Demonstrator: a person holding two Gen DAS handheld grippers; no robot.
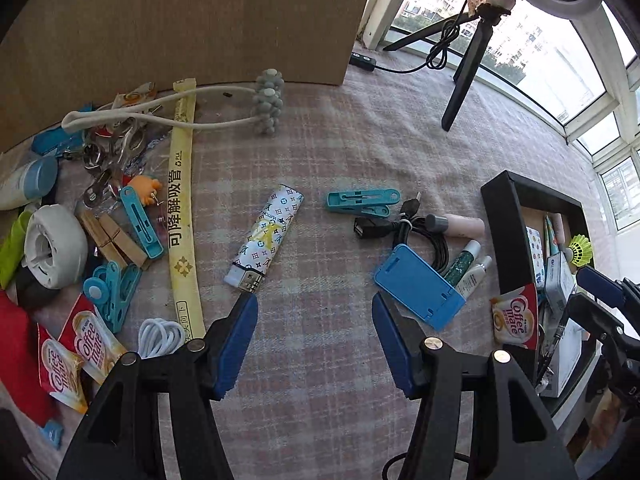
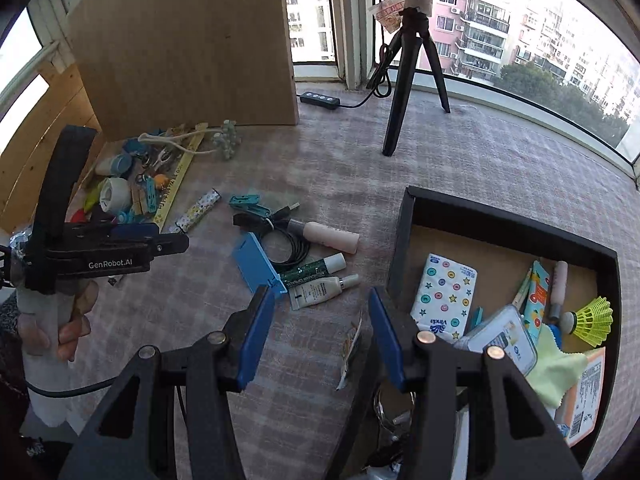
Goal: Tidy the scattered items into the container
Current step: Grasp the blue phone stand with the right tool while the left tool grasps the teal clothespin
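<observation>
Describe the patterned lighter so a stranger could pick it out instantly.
Start at the black box on the checked cloth and look across the clutter to the long yellow straw wrapper. Just beside it lies the lighter, alone and slanted. It is the only white stick printed with small blue monograms.

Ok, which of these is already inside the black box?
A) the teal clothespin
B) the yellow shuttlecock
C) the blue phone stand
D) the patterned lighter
B: the yellow shuttlecock lies inside the black box by its right wall, while the lighter, phone stand and teal clothespin lie on the cloth outside it.
</observation>
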